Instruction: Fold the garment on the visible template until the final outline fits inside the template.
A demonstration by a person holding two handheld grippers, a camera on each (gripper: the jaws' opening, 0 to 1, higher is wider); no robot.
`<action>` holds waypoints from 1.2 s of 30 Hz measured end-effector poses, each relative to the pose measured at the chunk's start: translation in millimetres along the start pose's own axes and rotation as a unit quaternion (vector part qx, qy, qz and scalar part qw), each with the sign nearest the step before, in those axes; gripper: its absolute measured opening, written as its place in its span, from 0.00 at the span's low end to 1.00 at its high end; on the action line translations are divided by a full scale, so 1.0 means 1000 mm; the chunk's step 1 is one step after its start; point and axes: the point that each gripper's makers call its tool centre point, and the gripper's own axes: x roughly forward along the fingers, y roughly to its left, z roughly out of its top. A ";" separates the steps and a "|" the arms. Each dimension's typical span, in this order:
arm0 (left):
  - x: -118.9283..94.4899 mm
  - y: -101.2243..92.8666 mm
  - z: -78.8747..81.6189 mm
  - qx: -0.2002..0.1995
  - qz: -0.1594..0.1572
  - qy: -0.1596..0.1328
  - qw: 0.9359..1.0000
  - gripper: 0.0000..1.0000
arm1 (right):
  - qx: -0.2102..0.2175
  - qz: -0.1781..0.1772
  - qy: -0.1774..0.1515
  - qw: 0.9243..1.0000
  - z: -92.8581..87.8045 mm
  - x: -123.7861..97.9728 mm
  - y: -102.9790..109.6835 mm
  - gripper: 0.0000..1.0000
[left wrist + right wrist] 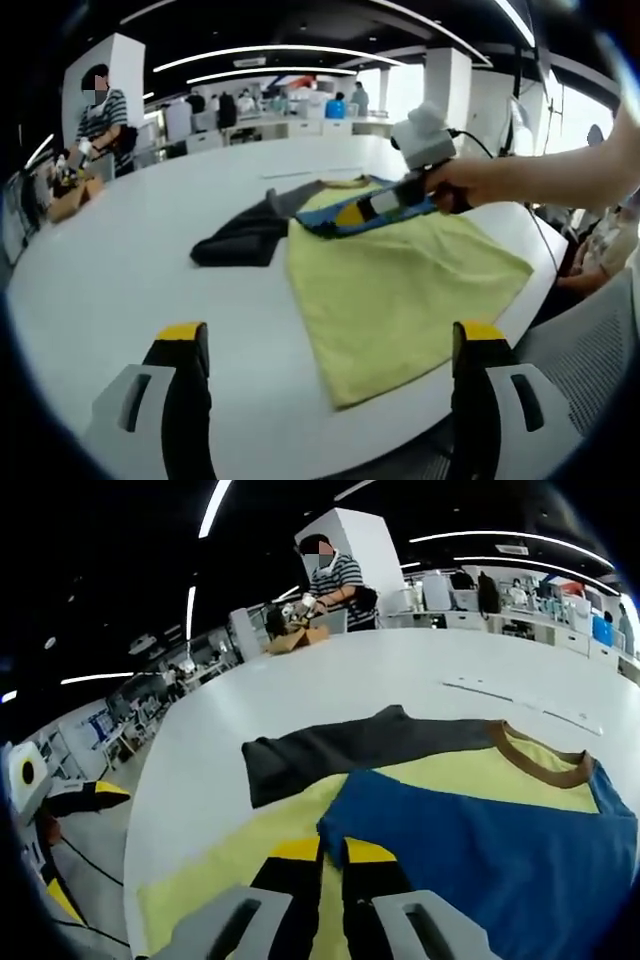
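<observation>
A large white table (120, 260) carries a yellow rectangular template (400, 290) spread flat near its edge. On the far part of the template lies the garment (480, 820), a T-shirt with a blue body, a yellow shoulder band, a brown collar (545, 760) and a grey sleeve (320, 755). That sleeve spills off the template onto the bare table. Seen from the right gripper view, the shirt's long axis runs side to side across the picture, grey sleeve to the left, collar to the upper right.

The right gripper (332, 855) is the nearer tool. Its yellow-tipped jaws are nearly together over the yellow cloth, right at the near edge of the blue body. Whether they pinch any fabric cannot be told. In the left gripper view this same gripper, held in a person's hand (470, 180), reaches in from the right and rests low over the blue cloth.

The left gripper (330, 345) hovers well back from the shirt with its jaws spread wide and nothing between them; the template's near corner lies between it and the garment.

The overhanging grey sleeve likely needs folding inward, and it lies closer to the left gripper's side.

Other people stand at the far end of the table.
</observation>
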 end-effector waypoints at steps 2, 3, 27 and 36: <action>0.000 0.001 -0.001 0.001 0.001 0.002 1.000 0.98 | -0.010 0.004 -0.001 1.000 0.001 0.001 0.002 0.16; 0.000 0.001 -0.001 0.001 0.000 0.002 1.000 0.98 | -0.011 0.005 -0.002 1.000 0.001 0.001 0.003 0.19; -0.002 0.004 -0.005 -0.004 0.006 0.008 1.000 0.98 | 0.002 0.039 0.014 0.999 -0.012 0.022 0.023 0.15; 0.001 0.001 -0.005 -0.001 0.003 0.009 1.000 0.99 | 0.011 0.042 0.003 0.999 -0.005 0.019 0.028 0.33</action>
